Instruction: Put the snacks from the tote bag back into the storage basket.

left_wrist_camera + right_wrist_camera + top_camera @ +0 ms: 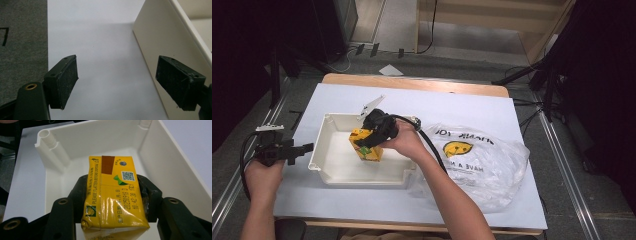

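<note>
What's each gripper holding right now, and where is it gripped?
The right gripper clamps the yellow drink carton across its two side faces. The left gripper is open and holds nothing.

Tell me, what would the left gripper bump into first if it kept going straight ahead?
Probably the white tray's outer wall. The left gripper points along the white table cover, jaws open, and the wall slants across its right side.

Between the black jaws of my right gripper (pixel 113 202) I see a yellow drink carton (pixel 113 195) with black print, a brown strip, a green mark and a small black-and-white code square. Ahead of those jaws, the tray (pixel 160 160) is plain cream-white. To that gripper's side, the clear plastic bag (pixel 484 160) carries a yellow smiley and black lettering. My left gripper (pixel 125 85) is black too, over a pale, unpatterned table sheet (pixel 105 62).
</note>
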The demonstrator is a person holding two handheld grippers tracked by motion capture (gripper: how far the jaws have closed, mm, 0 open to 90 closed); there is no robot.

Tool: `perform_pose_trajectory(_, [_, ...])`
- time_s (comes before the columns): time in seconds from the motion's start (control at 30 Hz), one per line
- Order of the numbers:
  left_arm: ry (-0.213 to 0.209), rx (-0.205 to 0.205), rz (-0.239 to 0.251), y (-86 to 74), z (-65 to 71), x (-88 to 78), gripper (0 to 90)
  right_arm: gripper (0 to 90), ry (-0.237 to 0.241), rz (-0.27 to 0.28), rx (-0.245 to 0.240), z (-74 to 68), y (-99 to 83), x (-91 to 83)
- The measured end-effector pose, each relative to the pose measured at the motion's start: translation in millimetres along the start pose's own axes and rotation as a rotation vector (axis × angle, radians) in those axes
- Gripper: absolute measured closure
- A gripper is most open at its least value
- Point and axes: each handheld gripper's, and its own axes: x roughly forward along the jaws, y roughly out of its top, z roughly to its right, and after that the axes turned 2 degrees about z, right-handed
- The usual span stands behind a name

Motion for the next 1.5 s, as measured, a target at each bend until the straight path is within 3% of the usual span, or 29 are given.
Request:
perform_pose_trajectory(0.9, [0.001,0.004,-0.003,0.0,0.8,0.6,18.7,51.6,0.022,-0.036,-0.020,1.7,-5.4,2.8])
perform_pose_trajectory(1.07, [0.000,0.007,-0.007,0.1,0.7,0.8,18.7,51.5,0.029,-0.042,-0.043,3.8,-6.7,1.5])
perform_pose_trajectory(1.5, [0.000,0.005,-0.007,0.0,0.7,1.2,18.7,51.4,0.050,-0.053,-0.037,7.9,-12.5,-2.3])
